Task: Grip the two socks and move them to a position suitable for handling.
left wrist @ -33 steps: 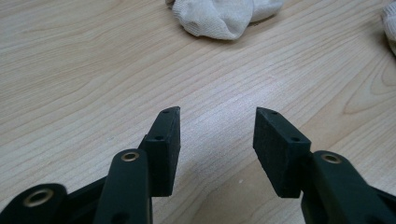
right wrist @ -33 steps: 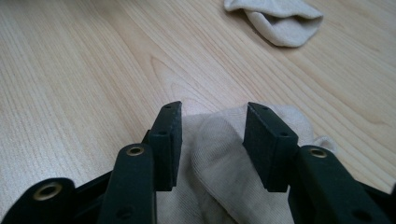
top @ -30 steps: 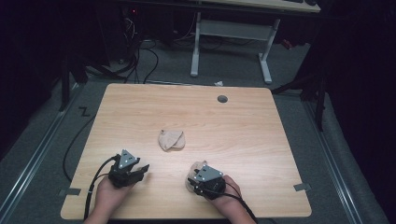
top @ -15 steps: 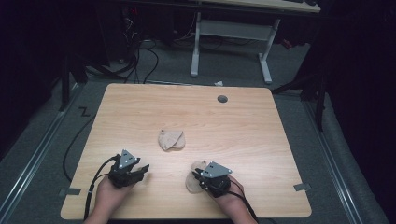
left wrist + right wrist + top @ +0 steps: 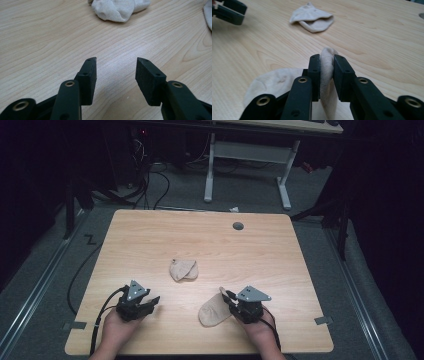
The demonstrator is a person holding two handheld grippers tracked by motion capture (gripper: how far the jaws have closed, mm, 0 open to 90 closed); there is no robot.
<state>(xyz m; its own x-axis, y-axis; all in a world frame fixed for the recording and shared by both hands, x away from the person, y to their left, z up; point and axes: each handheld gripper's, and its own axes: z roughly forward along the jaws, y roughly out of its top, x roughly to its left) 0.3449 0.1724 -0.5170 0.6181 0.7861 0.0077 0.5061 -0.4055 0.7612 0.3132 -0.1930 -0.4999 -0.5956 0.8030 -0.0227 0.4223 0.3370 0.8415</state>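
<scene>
A beige sock (image 5: 214,313) lies flat near the table's front edge, one end lifted. My right gripper (image 5: 226,296) is shut on that end; the right gripper view has the cloth (image 5: 326,58) pinched between both pads. Those jaws closed on it within the last second and have just eased slightly wider, cloth still between them. A second, folded sock (image 5: 183,269) rests mid-table, also near the top of the right gripper view (image 5: 312,17) and the left gripper view (image 5: 120,7). My left gripper (image 5: 152,301) (image 5: 116,67) rests open at front left, nothing between its jaws.
The wooden table (image 5: 300,270) has a round grommet hole (image 5: 238,226) at the back right. A white desk frame (image 5: 245,165) stands on the floor beyond it. Cables trail off the table's left side.
My right gripper has closed on the near sock's end and moved right with it, drawing the sock out flat. The left gripper and folded sock have stayed put.
</scene>
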